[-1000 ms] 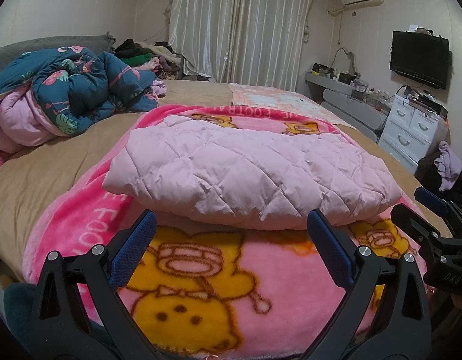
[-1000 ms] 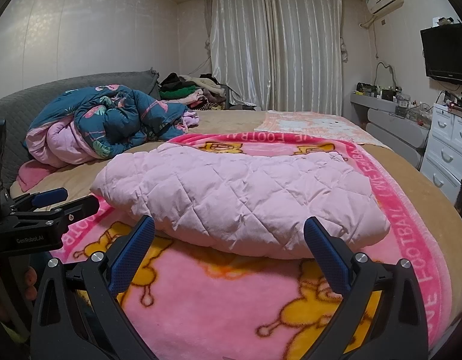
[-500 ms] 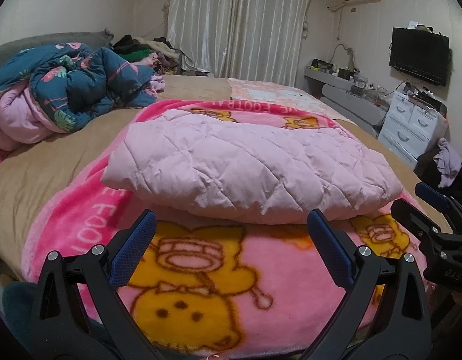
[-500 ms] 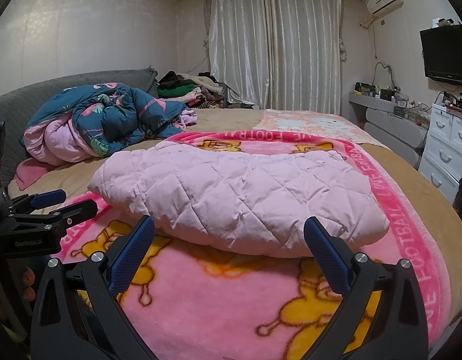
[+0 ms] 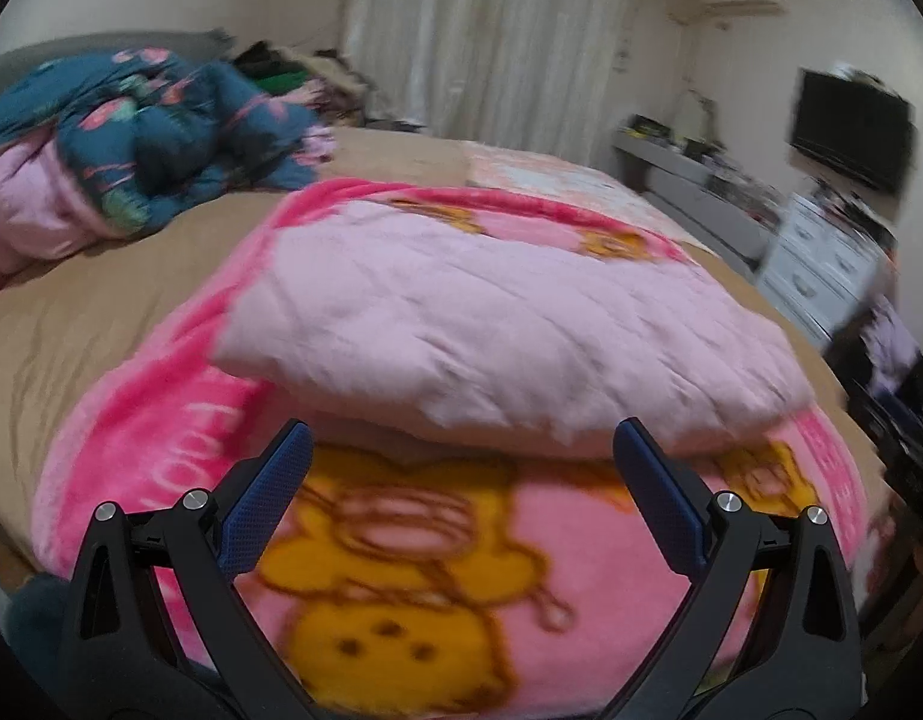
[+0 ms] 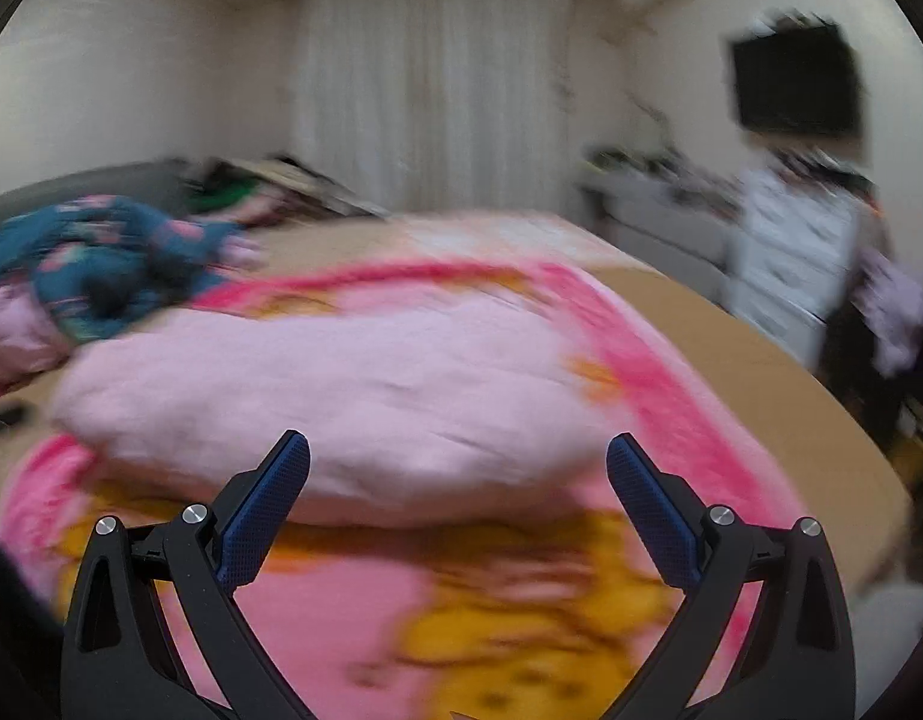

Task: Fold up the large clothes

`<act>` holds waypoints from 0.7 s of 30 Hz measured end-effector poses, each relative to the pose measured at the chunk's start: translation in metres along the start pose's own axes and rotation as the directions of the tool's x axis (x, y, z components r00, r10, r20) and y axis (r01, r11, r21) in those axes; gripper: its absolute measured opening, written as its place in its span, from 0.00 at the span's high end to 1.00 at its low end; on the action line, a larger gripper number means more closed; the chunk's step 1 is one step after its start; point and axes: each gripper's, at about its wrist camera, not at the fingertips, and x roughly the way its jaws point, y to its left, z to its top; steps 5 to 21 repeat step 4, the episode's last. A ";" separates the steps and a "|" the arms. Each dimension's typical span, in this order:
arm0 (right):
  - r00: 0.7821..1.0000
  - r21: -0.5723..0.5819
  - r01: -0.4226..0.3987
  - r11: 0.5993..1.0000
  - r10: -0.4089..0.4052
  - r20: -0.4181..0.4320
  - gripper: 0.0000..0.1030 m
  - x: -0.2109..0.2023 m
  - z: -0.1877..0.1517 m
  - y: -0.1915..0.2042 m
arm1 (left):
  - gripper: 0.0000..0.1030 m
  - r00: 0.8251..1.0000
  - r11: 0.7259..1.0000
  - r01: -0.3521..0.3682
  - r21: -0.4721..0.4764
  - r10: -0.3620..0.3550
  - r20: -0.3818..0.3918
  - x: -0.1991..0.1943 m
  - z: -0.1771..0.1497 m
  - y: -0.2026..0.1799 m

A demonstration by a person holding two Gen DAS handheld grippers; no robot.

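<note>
quilted pale pink fabric, one folded padded garment (image 5: 497, 324), lies as a thick bundle on the pink cartoon blanket (image 5: 401, 588), near the foot edge of the bed (image 5: 95, 312), well in from both side edges. far left, toward the head corner, one crumpled teal floral duvet (image 5: 161, 138) sits in a heap, apart from the bundle. both views are smeared, so seams and sleeves cannot be made out.

the left gripper (image 5: 461, 498) hovers over the blanket just short of the bundle's near edge, jaws spread wide, nothing between them. the right gripper (image 6: 458, 498) sits the same way, jaws spread and empty, facing the bundle's near edge.

my reading: the garment looks already folded down, and this is the moment between folds or just after the last one. if another fold is meant, the next move calls for each gripper to reach a near corner, pinch through the puffy layers, lift together and carry that edge over evenly; thick padding may slip from a shallow pinch.

count: two grippers, one garment, one blanket, one duvet. at the far right, one wall television (image 5: 851, 126) hangs above one white drawer unit (image 5: 821, 264).
</note>
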 end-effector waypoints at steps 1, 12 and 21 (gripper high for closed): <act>0.998 0.051 0.050 0.997 -0.048 -0.036 0.04 0.007 -0.002 -0.034 | 0.09 1.000 1.000 -0.018 -0.012 0.018 -0.003 0.004 0.012 0.018; 0.969 0.137 0.240 0.961 -0.228 -0.094 0.04 0.019 -0.023 -0.141 | 0.09 0.983 0.981 -0.184 -0.052 0.185 0.007 0.018 0.049 0.086; 0.969 0.137 0.240 0.961 -0.228 -0.094 0.04 0.019 -0.023 -0.141 | 0.09 0.983 0.981 -0.184 -0.052 0.185 0.007 0.018 0.049 0.086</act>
